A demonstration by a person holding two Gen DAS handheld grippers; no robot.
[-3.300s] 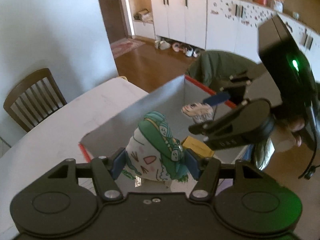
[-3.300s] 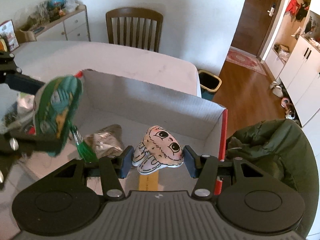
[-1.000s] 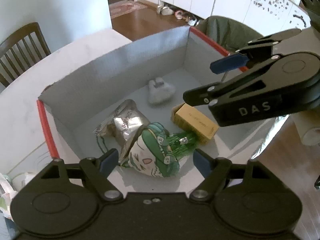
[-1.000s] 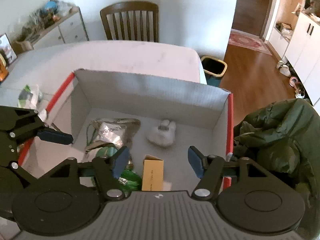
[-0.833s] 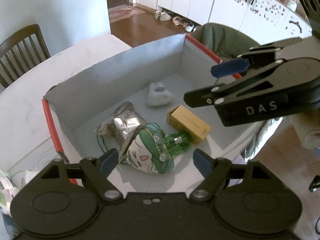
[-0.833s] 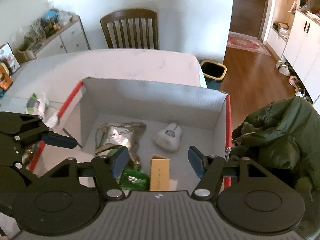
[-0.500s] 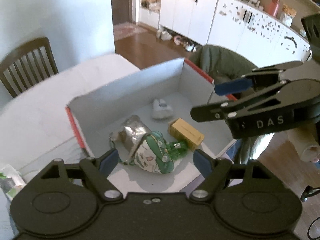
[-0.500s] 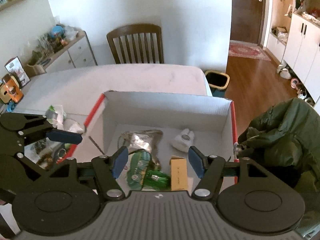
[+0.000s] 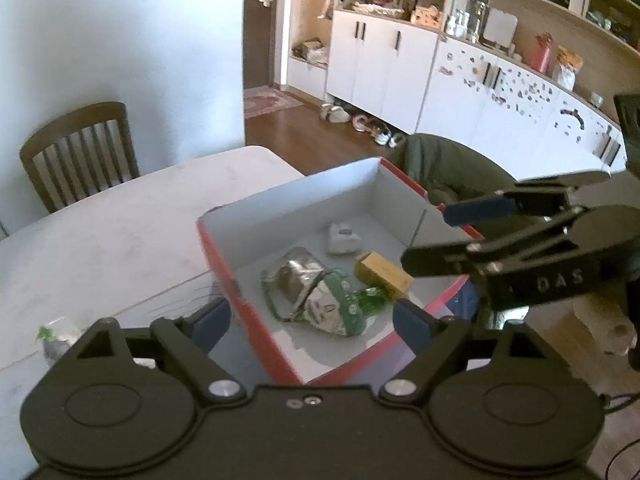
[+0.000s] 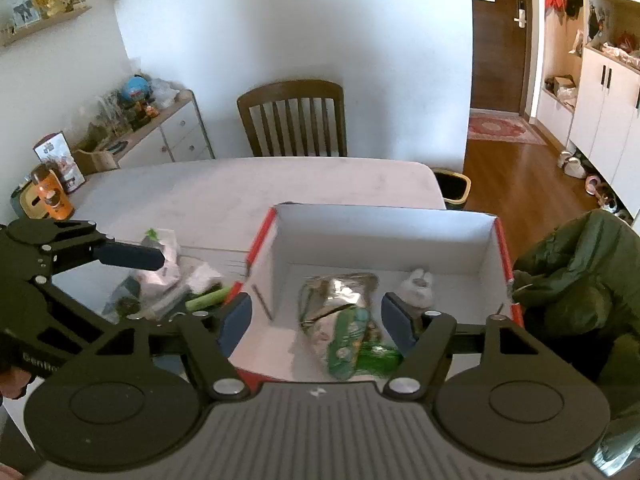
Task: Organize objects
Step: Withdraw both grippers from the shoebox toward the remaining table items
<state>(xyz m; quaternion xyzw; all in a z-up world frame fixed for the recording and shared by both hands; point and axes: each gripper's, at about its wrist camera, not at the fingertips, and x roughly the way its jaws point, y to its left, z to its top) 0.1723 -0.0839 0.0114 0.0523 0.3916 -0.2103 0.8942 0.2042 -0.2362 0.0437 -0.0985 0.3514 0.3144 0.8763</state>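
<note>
A red-rimmed cardboard box (image 9: 224, 272) (image 10: 260, 240) stands on the white table. Inside lie a green plush toy (image 9: 336, 308) (image 10: 346, 340), a silver foil bag (image 9: 296, 276) (image 10: 336, 296), a yellow carton (image 9: 384, 274) and a small white plush (image 9: 344, 238) (image 10: 418, 288). My left gripper (image 9: 312, 318) hovers open and empty above the box's near left corner. My right gripper (image 10: 316, 316) (image 9: 448, 236) is open and empty above the box's near edge. In the right wrist view, the left gripper's blue fingertip (image 10: 132, 256) shows over the table left of the box.
Loose packets and a green stick (image 10: 208, 300) lie in a pile (image 10: 168, 276) on the table left of the box. A wooden chair (image 10: 294, 120) stands at the far side. A green jacket (image 10: 576, 280) hangs right of the box. A cluttered sideboard (image 10: 160, 132) is far left.
3.3 s ago each gripper was shut on a plush toy; both toys now lie in the box. Over the last second both open grippers rose and pulled back from the box.
</note>
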